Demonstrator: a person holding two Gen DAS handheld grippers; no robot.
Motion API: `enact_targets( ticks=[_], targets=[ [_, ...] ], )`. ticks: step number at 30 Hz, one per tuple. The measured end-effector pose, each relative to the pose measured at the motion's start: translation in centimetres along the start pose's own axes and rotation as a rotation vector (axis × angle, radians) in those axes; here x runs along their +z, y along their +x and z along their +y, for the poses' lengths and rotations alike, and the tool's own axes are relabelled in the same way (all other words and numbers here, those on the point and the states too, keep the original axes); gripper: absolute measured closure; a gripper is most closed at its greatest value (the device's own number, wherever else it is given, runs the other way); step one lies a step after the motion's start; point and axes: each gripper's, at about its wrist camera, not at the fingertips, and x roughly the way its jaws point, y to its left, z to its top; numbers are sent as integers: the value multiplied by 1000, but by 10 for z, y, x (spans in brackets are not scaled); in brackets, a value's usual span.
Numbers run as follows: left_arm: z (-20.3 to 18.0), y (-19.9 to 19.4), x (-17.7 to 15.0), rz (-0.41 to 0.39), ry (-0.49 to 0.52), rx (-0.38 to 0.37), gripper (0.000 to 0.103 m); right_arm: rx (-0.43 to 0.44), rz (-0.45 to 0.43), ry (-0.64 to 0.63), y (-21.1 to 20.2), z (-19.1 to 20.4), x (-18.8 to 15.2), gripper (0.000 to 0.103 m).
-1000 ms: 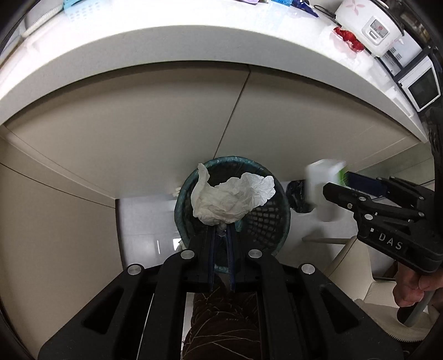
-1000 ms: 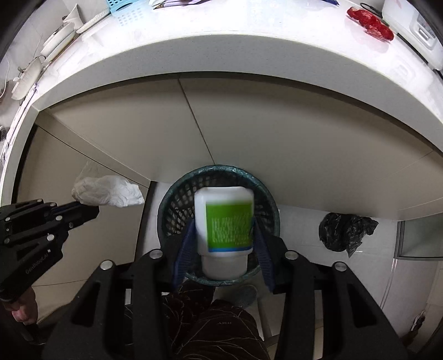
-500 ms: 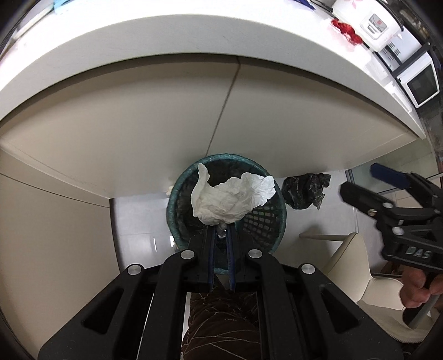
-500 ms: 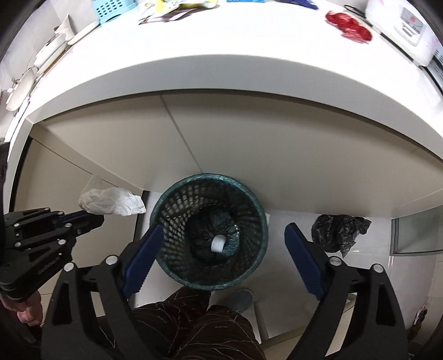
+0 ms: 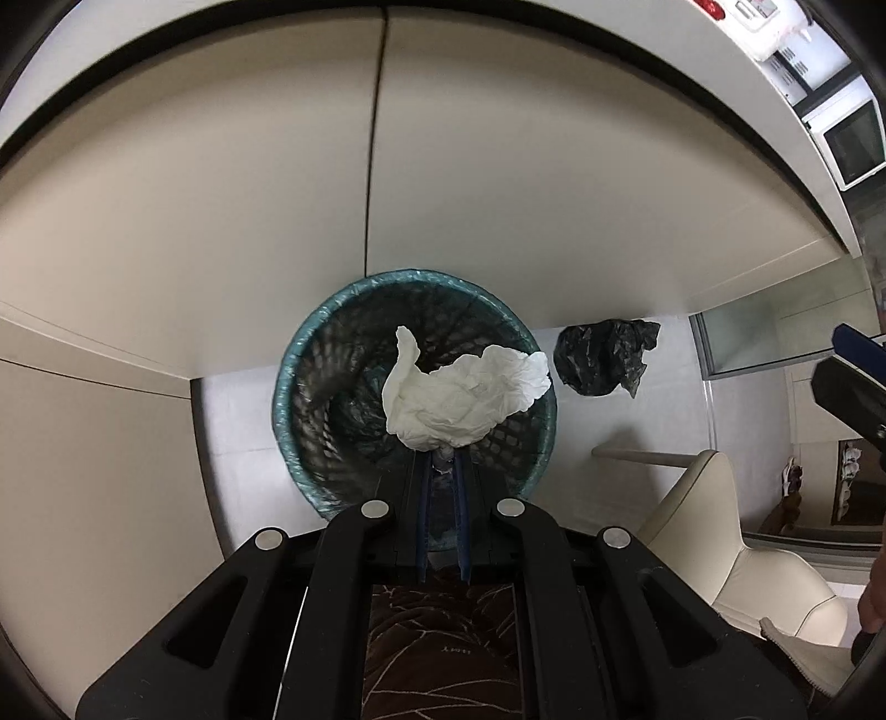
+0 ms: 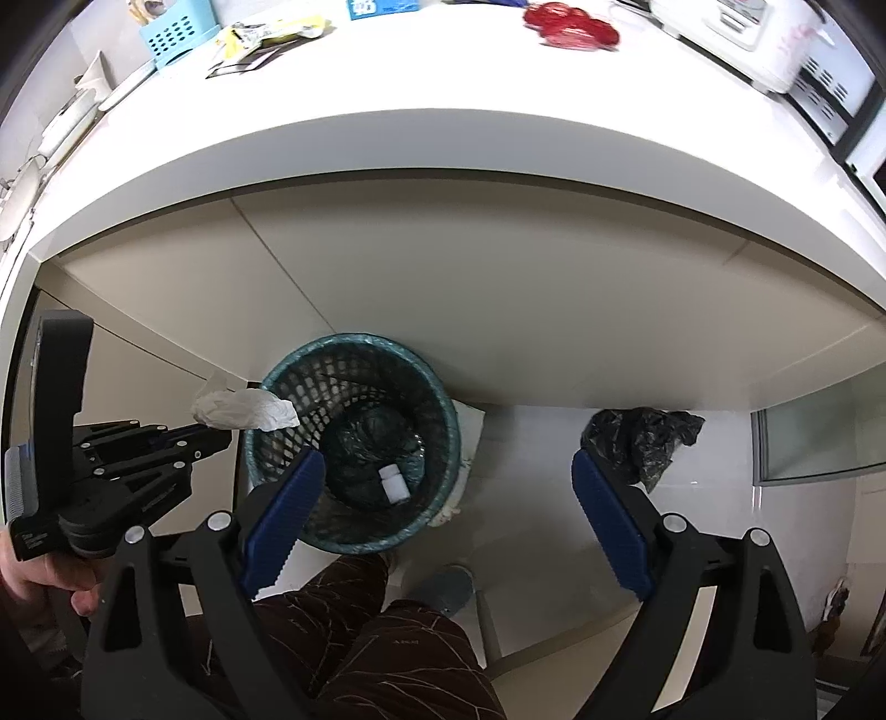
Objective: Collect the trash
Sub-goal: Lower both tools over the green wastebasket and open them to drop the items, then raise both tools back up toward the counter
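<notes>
Place: a home kitchen is shown.
Counter: a long white countertop [image 6: 443,138] is seen over beige cabinet fronts [image 5: 221,194].
Appliances: a white rice cooker [image 6: 742,33] and a microwave oven [image 5: 853,144] are set at the counter's right end.
Counter clutter: a pale blue perforated basket [image 6: 177,33], snack wrappers [image 6: 266,39] and a red object [image 6: 570,25] are laid on the top.
Floor: pale tiles [image 6: 531,443] are seen, with a lined mesh waste bin [image 6: 354,443] against the cabinets and a crumpled black bag [image 6: 637,437] near it.
Furniture: a cream upholstered chair [image 5: 736,548] is placed near the bin.
</notes>
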Motion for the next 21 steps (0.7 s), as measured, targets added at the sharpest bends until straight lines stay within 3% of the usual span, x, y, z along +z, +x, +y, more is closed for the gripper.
enact_targets(
  ticks=[8, 11, 16, 21],
  targets=[
    [-12, 9, 4, 14, -4, 20, 93, 4, -10, 9, -3, -18, -7, 16],
    [-14, 11, 5, 20, -10, 35, 84, 8, -16, 9, -4, -23, -9, 16],
    [-17, 8, 7, 6, -28, 52, 59, 11, -19, 17, -10, -24, -7, 16],
    [-19, -2, 9, -23, -44, 62, 41, 19, -26, 21, -14, -24, -5, 16]
  ],
)
